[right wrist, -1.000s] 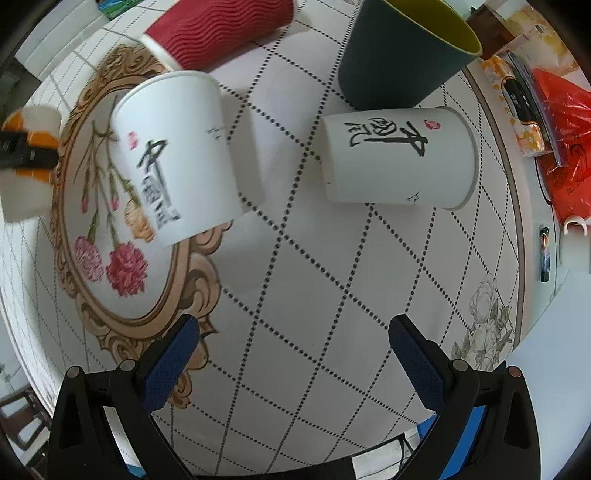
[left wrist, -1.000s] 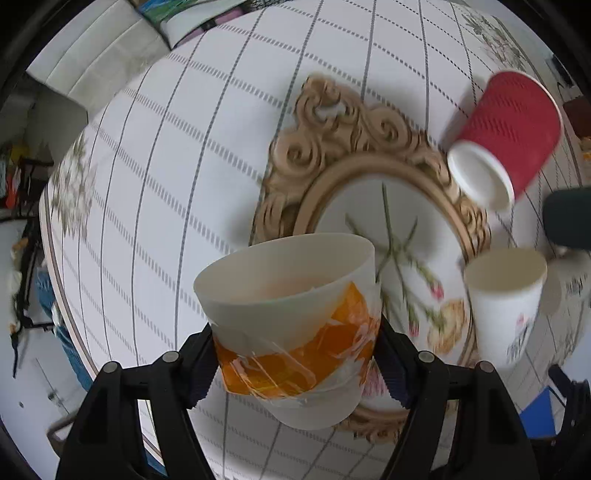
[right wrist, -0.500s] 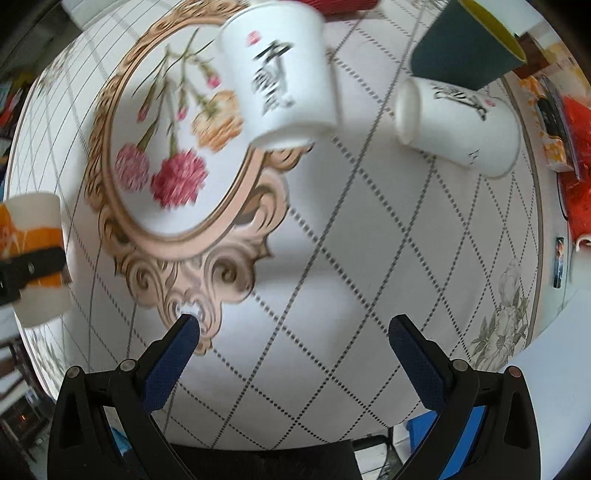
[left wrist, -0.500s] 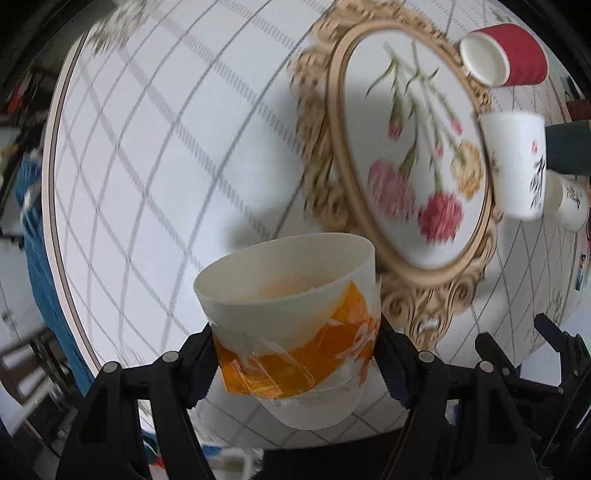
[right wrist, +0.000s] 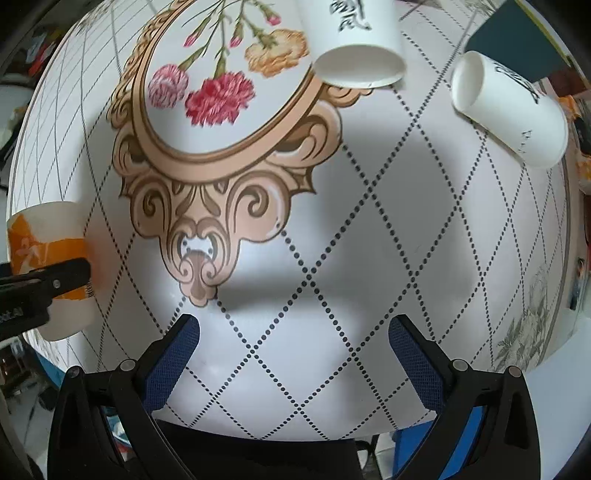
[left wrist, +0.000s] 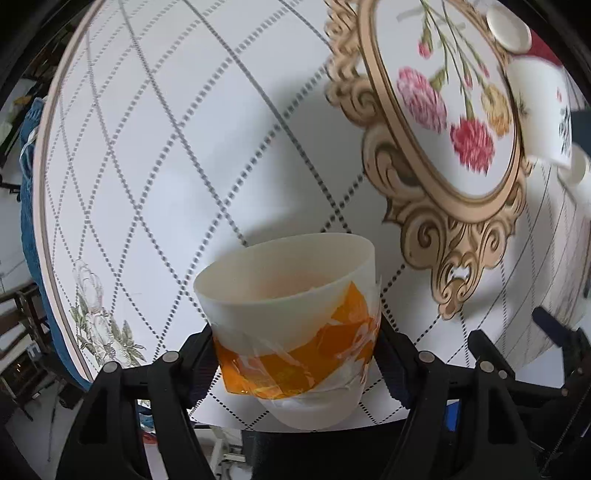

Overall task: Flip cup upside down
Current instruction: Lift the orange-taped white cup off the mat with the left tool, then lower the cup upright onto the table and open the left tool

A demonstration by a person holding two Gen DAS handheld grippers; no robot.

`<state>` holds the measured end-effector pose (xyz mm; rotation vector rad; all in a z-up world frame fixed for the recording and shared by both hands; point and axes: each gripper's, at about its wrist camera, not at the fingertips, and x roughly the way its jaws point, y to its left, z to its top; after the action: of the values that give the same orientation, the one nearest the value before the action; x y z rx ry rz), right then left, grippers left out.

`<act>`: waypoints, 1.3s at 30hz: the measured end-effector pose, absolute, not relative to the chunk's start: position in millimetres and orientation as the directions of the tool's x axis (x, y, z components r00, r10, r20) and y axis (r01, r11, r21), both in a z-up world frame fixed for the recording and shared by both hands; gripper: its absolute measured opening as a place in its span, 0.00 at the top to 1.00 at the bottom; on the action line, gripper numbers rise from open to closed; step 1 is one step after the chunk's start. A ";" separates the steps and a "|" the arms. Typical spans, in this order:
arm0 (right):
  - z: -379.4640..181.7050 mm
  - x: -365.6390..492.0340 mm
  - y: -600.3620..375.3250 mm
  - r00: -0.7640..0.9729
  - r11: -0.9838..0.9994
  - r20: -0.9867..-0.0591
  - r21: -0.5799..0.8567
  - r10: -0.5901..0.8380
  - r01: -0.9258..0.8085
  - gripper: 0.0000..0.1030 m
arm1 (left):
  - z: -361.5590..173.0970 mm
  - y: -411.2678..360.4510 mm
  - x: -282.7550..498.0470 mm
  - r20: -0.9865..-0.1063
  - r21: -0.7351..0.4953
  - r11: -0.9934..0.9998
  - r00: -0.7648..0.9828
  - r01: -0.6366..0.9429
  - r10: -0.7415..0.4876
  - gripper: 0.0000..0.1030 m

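My left gripper [left wrist: 295, 354] is shut on a white cup with an orange band [left wrist: 295, 325]. It holds the cup above the near left part of the round table, mouth pointing away from the camera. The same cup [right wrist: 48, 258] shows at the far left of the right wrist view, pinched by a black finger [right wrist: 62, 275]. My right gripper [right wrist: 293, 354] is open and empty above the table's near edge.
The round table [right wrist: 332, 240] has a white diamond-patterned cloth with a gold-framed flower picture [right wrist: 207, 92]. Two white paper cups [right wrist: 354, 40] [right wrist: 509, 107] lie on their sides at the far side. A dark teal cup [right wrist: 517, 40] stands behind them. A red cup [left wrist: 517, 29] lies far right.
Both grippers have pulled back toward the near edge of the table. The left gripper still holds the orange-banded cup, now over the near left part.
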<state>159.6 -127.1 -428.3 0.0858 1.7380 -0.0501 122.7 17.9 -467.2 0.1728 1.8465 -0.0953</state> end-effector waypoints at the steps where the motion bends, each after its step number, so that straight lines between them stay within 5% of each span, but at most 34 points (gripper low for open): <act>1: -434.8 158.6 -123.7 -0.168 0.997 -0.986 0.010 0.023 0.077 0.00 | -467.8 9.1 127.1 -0.959 0.032 0.984 -0.270 0.173 0.079 0.29; 8: -448.3 125.6 -121.7 -0.180 0.998 -0.984 0.005 0.017 0.068 0.00 | -480.4 -21.0 125.9 -0.965 0.057 0.980 -0.241 0.189 0.103 0.29; 13: -450.0 112.1 -128.2 -0.173 0.997 -0.985 -0.013 0.001 0.078 0.00 | -440.9 -40.5 150.2 -0.965 0.043 0.987 -0.250 0.157 0.081 0.27; 16: -445.9 109.8 -141.2 -0.174 0.993 -0.985 -0.004 0.017 0.117 0.00 | -437.0 -31.3 156.7 -0.966 0.032 0.988 -0.248 0.148 0.068 0.14; 39: -412.1 92.4 -156.4 -0.140 0.989 -0.988 0.046 0.065 0.139 0.00 | -385.8 39.9 172.9 -0.989 -0.012 0.999 -0.150 0.053 -0.004 0.13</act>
<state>92.4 -156.4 -412.1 0.1535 1.7124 -0.0638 172.9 39.9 -385.8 0.0370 1.7204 -0.0496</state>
